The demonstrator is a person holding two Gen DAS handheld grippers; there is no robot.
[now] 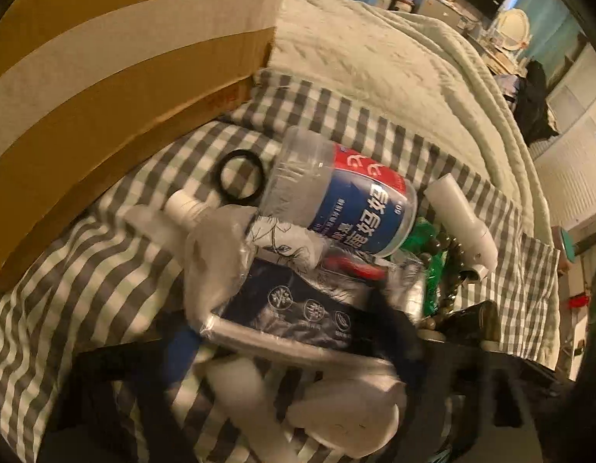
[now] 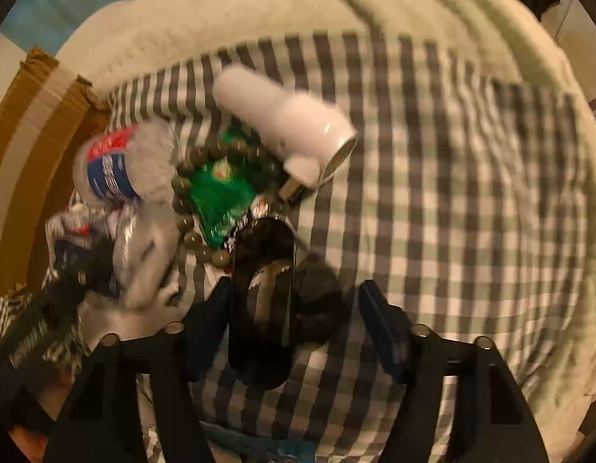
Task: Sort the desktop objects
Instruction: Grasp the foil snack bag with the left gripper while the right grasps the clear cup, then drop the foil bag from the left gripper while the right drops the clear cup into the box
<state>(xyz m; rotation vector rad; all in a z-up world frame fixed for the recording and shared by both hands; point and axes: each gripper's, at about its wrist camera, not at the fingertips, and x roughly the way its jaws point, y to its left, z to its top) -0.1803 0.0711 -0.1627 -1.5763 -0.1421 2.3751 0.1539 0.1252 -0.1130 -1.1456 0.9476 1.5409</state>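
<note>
Desktop objects are lying heaped together on a grey-and-white checked cloth (image 2: 433, 200) spread over a pale quilted bed cover (image 1: 375, 58), with a taped cardboard box (image 1: 105, 77) standing just beside the pile, probably waiting as the place things are sorted into. Nearest the right tongs (image 2: 294, 328) is lying a glossy black oblong case (image 2: 263, 301) (it could be a glasses case, though I cannot tell for certain), its long axis running straight away from the camera, in line with the fingers, so it sits well for a pinch across its narrow width. Those tongs are standing open around it: one finger is just beside its left edge, the other is well clear on the right, so nothing is being gripped yet. Beyond it, a string of olive beads (image 2: 190, 208) is curling around a green wrapper (image 2: 220, 189), a white hair dryer (image 2: 282, 119) is pointing its nozzle toward the lower right, and a plastic bottle with a blue and red label (image 1: 336, 196) is lying on its side. In the left view, the left tongs (image 1: 290, 347) are blurred, their fingers flanking a dark plastic-wrapped packet (image 1: 298, 305) near a black ring (image 1: 240, 177); whether they are pressing on it I cannot tell.
</note>
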